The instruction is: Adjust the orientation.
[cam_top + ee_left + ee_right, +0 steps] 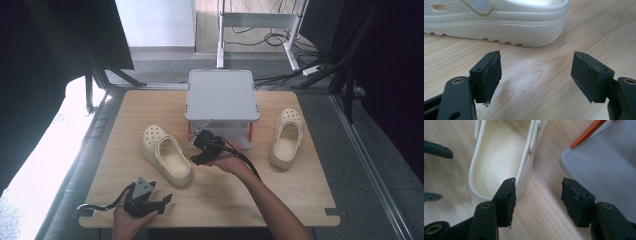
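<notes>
Nearest us, our left tool point(162, 201) rests low at the front edge of the worktop point(300, 195), its jaws spread wide with nothing between them. Just ahead of it lies the left clog point(165, 154), cream-coloured, its heel toward us. Our right tool point(200, 159) hovers beside that clog's heel, between it and the grey lidded box point(222, 95); its jaws stand apart and grip nothing, one pad just by the clog's rim point(520, 177). A second clog point(286, 137) lies to the right of the box, well apart from both tools.
</notes>
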`<state>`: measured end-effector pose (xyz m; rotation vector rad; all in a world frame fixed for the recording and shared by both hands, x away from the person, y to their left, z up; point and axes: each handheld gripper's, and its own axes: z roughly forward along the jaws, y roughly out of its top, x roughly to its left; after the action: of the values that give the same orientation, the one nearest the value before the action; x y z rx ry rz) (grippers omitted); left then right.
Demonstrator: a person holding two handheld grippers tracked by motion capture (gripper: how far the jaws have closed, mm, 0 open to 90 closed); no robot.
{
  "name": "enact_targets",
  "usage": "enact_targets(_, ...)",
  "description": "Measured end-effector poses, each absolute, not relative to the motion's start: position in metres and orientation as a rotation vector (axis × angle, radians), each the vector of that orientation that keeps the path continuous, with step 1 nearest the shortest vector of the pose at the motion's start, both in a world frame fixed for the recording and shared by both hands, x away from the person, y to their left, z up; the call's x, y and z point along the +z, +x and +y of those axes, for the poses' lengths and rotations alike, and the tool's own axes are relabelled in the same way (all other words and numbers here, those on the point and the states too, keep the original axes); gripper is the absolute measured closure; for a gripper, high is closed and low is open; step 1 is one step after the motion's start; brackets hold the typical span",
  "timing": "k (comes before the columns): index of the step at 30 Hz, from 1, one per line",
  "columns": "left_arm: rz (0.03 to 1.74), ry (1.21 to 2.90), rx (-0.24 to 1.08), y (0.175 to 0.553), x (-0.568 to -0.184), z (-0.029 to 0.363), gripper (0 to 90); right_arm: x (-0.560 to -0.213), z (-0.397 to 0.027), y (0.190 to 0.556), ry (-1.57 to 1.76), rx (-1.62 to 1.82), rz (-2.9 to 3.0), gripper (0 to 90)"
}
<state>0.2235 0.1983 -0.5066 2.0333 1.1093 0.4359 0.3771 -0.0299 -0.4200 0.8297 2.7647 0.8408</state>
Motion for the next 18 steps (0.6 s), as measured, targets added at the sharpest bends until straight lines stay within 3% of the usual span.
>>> enact_targets(18,1.109,2.034,0.438,0.223,-0.506,0.199,24.9,-0.43,-0.002,0.39,0.823,0.84,2.778,47.1)
